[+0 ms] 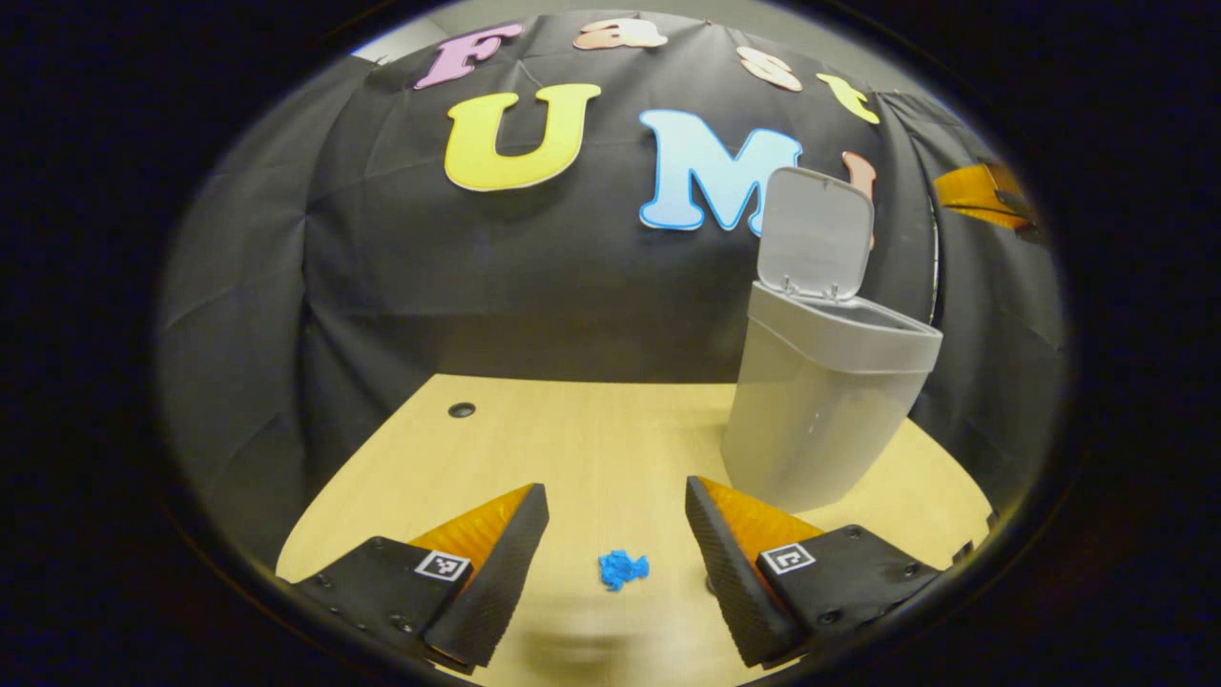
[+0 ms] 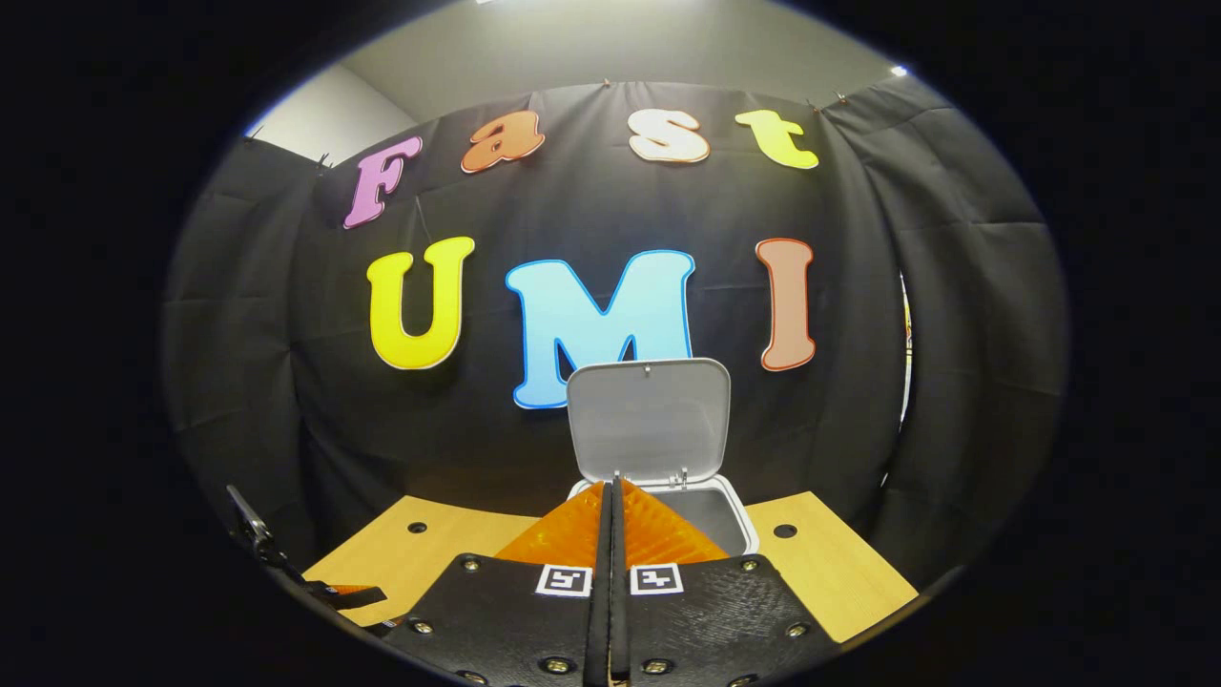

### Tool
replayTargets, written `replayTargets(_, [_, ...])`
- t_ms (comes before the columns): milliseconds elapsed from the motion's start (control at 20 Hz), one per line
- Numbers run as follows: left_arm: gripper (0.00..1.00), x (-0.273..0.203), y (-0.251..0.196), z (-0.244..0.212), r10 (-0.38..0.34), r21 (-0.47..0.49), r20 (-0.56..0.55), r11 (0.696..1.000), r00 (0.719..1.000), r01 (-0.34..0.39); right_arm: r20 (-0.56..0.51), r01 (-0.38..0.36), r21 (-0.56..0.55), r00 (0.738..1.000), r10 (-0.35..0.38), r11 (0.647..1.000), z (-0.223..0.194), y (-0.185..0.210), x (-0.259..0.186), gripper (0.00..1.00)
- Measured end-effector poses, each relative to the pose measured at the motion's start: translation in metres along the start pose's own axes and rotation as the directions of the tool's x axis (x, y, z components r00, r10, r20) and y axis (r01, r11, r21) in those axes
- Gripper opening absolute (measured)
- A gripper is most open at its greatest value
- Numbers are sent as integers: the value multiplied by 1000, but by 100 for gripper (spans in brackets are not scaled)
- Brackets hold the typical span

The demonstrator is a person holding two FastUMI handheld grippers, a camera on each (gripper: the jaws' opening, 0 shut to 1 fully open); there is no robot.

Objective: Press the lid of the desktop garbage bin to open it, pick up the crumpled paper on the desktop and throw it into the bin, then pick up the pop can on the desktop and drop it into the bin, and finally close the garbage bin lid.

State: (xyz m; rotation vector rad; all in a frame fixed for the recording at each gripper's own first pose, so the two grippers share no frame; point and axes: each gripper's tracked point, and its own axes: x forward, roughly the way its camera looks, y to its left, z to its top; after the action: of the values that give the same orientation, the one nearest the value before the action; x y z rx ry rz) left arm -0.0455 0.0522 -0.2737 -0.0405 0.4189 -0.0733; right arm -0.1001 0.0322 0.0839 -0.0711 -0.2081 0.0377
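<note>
Step in hand, as judged from the layout: the first step is done and paper pickup is under way. The garbage bin (image 1: 825, 396) stands on the bench (image 1: 591, 439) with its lid (image 1: 816, 234) swung up and upright at the rear hinge, leaving the mouth open.

Left gripper (image 1: 618, 534): fingers released and spread wide, with nothing between them but the bench surface. The crumpled paper (image 1: 623, 569), a small blue wad, lies on the bench in front of the bin and to its left in the left gripper view, inside the gap between the two fingers but touching neither. Contact has not yet been made.

Right gripper (image 2: 611, 520): fingers clenched flat against each other, holding nothing. In the right gripper view the tips sit in front of the bin's open mouth (image 2: 701, 515), with the raised lid (image 2: 651, 420) directly behind them.

The pop can cannot be located in either view.

Next move, as a judgement: lower the left gripper so both fingers flank the wad at bench level, then clench on it. The wad is small and light, so the fingers need to be centred on it, or one finger could push it aside. After the grasp, lift and carry toward the bin, clearing the rim before release over the mouth.
</note>
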Motion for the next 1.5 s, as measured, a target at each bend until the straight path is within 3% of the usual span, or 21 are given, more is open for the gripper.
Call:
replayTargets(350, [92,31,-9,-53,-33,-12,-104,999,994,32,-60,28,-42,998,-30,999,-17,-9,-6,0])
replayTargets(400, [99,37,-10,-60,-32,-13,-117,999,993,30,-72,34,-49,997,-37,998,-19,-12,-7,1])
replayTargets(600, [92,59,-10,-88,-22,-16,-178,1000,984,19,-100,64,-72,992,-71,995,-25,-26,-15,1])
replayTargets(800, [99,79,-12,-112,-28,-28,-229,999,973,22,-128,95,-83,986,-105,992,-29,-37,-23,1])
replayTargets(950, [92,92,-7,-124,-22,-29,-258,999,966,15,-131,122,-84,983,-133,989,-28,-46,-29,1])
replayTargets(1000, [99,95,-5,-127,-21,-31,-268,999,963,13,-134,131,-87,981,-142,988,-30,-49,-30,1])
replayTargets(1150, [99,105,1,-141,-16,-35,-301,999,953,5,-147,150,-97,976,-163,984,-33,-56,-38,1])
replayTargets(1200, [95,106,2,-143,-17,-34,-306,999,952,7,-152,154,-101,974,-169,983,-35,-58,-40,1])
replayTargets(1500, [99,119,-5,-153,-37,-21,-327,999,944,32,-174,187,-109,963,-204,976,-44,-70,-52,1])
